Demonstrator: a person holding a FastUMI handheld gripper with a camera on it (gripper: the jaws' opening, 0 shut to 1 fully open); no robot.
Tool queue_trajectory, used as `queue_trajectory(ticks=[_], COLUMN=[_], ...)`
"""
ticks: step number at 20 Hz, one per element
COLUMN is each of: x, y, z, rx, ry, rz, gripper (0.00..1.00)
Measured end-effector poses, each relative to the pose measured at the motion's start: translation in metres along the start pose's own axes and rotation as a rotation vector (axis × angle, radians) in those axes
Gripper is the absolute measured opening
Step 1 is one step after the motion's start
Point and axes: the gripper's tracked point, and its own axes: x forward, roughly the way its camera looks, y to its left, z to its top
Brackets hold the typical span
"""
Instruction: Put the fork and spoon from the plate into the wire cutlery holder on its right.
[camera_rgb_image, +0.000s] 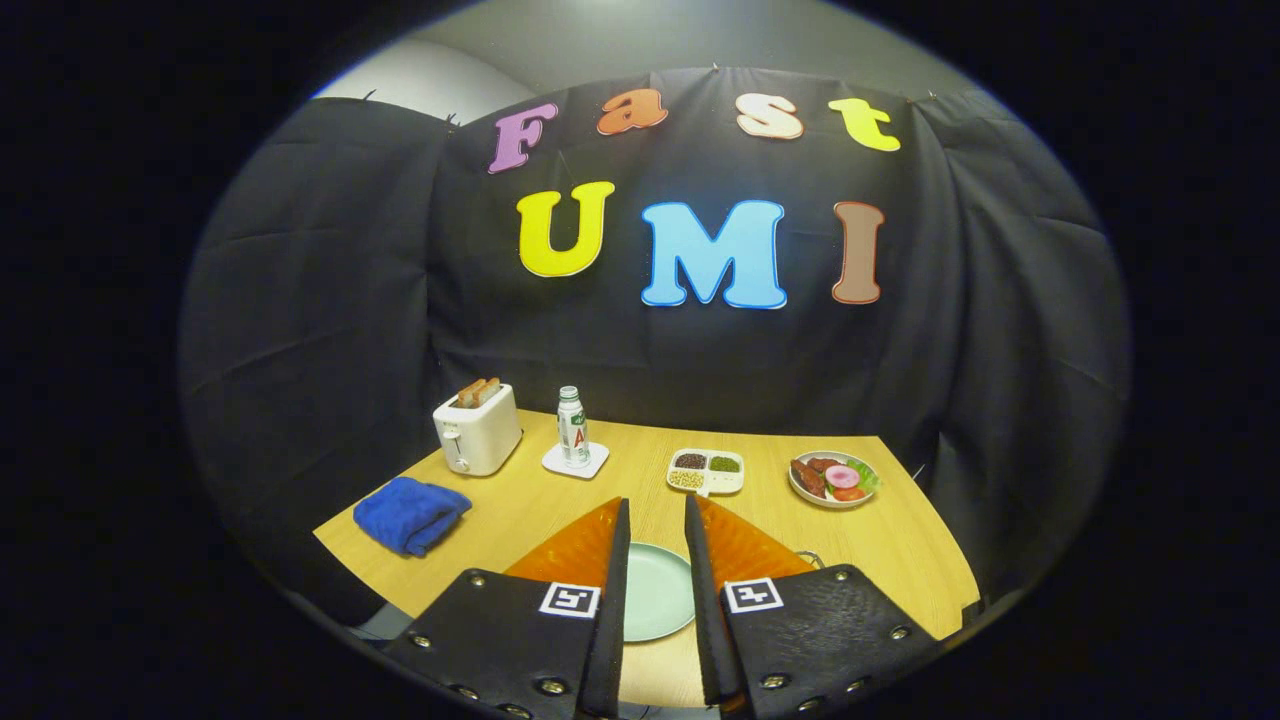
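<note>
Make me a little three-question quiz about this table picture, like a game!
1. True or false: bread sticks out of the toaster.
2. What does the bottle stand on: A) blue cloth, B) white coaster, C) bare table?
3. Fill in: between the open gripper's fingers lies a pale green ____.

Key: 1 true; 2 B; 3 plate.

Black cloth wall (330, 300) drapes behind a wooden table (880, 540); grey ceiling (620, 40) above.
</note>
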Motion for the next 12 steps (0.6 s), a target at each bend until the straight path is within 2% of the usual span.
queue_trajectory(ticks=[4, 8, 9, 12], x=[-0.001, 0.002, 0.003, 0.003], y=[0.02, 0.035, 0.041, 0.053], z=[0.008, 0.008, 0.005, -0.001], rx=[-0.047, -0.028, -0.024, 0.012], ry=[-0.062, -0.099, -0.103, -0.124], rz=[0.029, 0.012, 0.019, 0.037], gripper=[0.37, 0.71, 0.71, 0.99])
